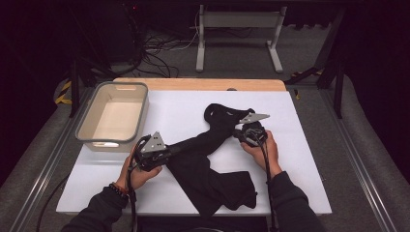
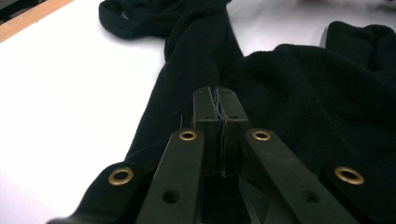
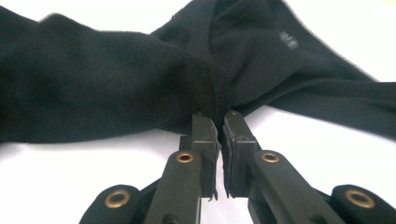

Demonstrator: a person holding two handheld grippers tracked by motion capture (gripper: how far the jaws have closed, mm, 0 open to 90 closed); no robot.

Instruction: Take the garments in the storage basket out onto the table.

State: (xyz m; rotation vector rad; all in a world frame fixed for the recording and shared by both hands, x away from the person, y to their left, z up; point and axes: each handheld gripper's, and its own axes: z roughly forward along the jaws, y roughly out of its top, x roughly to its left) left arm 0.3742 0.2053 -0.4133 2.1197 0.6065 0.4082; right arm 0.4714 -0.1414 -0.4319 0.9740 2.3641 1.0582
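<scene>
- On white table top (image 1: 183,108): black garment (image 1: 208,164) spread from centre toward near edge; bulk bunched near the front edge, narrower part running up to a looped end (image 1: 223,113) at centre-right; thin strip stretched leftward toward left gripper
- At left of the garment, low on the table: left gripper (image 1: 167,153) held in left hand (image 1: 138,174); grey three-cornered plate (image 1: 155,141) on top; cable trailing back along the sleeve
- From left gripper view: jaws pressed together with almost no gap; left gripper (image 2: 218,100) tips resting against black fabric (image 2: 299,93); a thin dark line between the pads, but cannot tell whether cloth is actually pinched
- At right of the garment, just below the looped end: right gripper (image 1: 240,133) held in right hand (image 1: 263,150); grey plate (image 1: 254,117) on top, pointing right
- From right gripper view: right gripper (image 3: 219,119) jaws nearly shut with a narrow slit between them; tips touching a seamed fold (image 3: 217,93) of the black garment; fabric at the tips, grip on it looks likely but not confirmable
- Far left of the table: grey plastic bin (image 1: 138,104), upright, well apart from the garment; pale interior
- Beyond the white top: strip of wooden edge (image 1: 193,83); grey carpet and a white frame leg (image 1: 200,46) farther back
</scene>
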